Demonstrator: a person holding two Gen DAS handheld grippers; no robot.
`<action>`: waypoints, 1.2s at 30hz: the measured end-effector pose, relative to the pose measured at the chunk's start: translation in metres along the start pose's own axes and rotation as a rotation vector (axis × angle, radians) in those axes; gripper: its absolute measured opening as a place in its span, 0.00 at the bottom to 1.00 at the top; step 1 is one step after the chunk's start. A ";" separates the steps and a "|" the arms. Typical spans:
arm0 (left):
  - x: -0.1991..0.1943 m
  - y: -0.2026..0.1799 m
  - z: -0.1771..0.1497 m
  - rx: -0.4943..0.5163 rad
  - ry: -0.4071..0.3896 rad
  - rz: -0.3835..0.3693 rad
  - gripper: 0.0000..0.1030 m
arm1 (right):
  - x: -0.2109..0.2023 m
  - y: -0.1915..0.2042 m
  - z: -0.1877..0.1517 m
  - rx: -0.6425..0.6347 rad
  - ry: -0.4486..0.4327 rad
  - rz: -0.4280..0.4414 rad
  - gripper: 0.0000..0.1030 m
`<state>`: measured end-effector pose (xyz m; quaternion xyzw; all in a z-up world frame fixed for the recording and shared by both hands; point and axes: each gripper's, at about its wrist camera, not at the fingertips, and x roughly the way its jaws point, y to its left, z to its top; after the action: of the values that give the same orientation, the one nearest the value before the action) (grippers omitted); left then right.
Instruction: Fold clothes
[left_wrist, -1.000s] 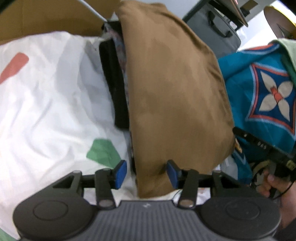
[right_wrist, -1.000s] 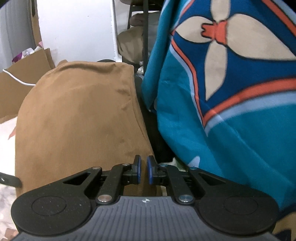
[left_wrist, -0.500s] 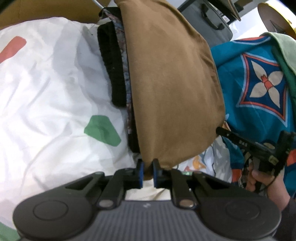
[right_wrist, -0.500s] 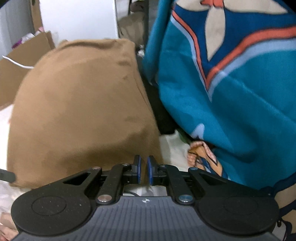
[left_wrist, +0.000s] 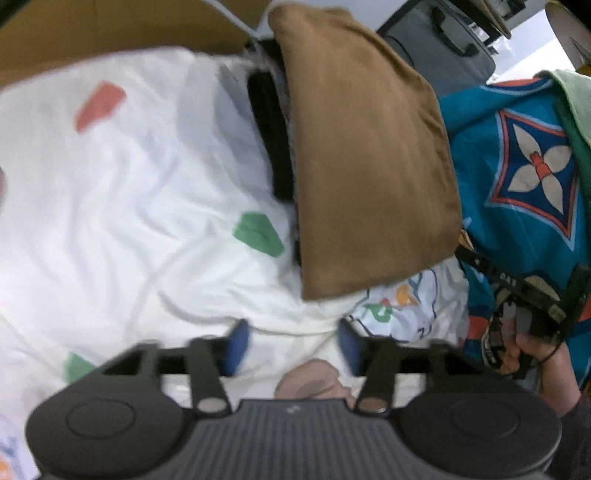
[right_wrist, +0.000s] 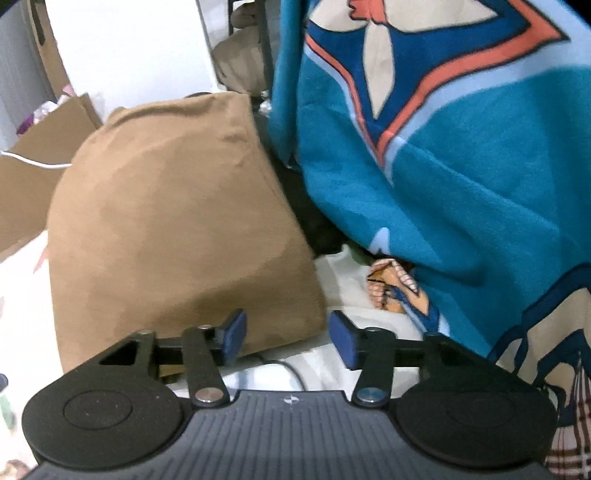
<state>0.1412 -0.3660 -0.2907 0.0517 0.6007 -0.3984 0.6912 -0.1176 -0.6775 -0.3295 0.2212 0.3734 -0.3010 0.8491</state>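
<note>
A folded brown garment (left_wrist: 369, 155) lies on top of a stack of darker folded clothes (left_wrist: 271, 133) on a white bedsheet (left_wrist: 129, 206) with red and green patches. My left gripper (left_wrist: 291, 341) hangs just short of the garment's near edge; its jaws are opening and hold nothing. In the right wrist view the same brown garment (right_wrist: 173, 225) fills the left half. My right gripper (right_wrist: 288, 332) sits at its near right corner, jaws opening, nothing pinched between the blue pads.
A teal blanket (right_wrist: 461, 166) with an orange, blue and cream pattern is heaped to the right of the stack. A person's hand (left_wrist: 532, 350) holds the other gripper at the right. Cardboard (right_wrist: 33, 184) and a grey case (left_wrist: 439, 48) stand behind. A cable (right_wrist: 280, 369) lies on the sheet.
Both grippers were shut on the brown garment's near edge and have now let go, jaws spread. The left one has pulled up and away; the garment stays flat on the stack.
</note>
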 end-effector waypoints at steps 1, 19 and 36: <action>-0.009 -0.002 0.002 0.016 -0.005 0.027 0.68 | -0.001 0.002 0.002 -0.005 0.005 0.004 0.63; -0.177 0.000 0.024 -0.007 -0.105 0.216 0.99 | -0.055 0.043 0.075 0.041 0.125 0.087 0.95; -0.378 -0.037 0.021 -0.115 -0.264 0.302 1.00 | -0.218 0.087 0.161 -0.069 0.094 0.090 0.99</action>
<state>0.1499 -0.2174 0.0594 0.0492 0.5121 -0.2586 0.8176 -0.0958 -0.6365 -0.0489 0.2223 0.4129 -0.2385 0.8504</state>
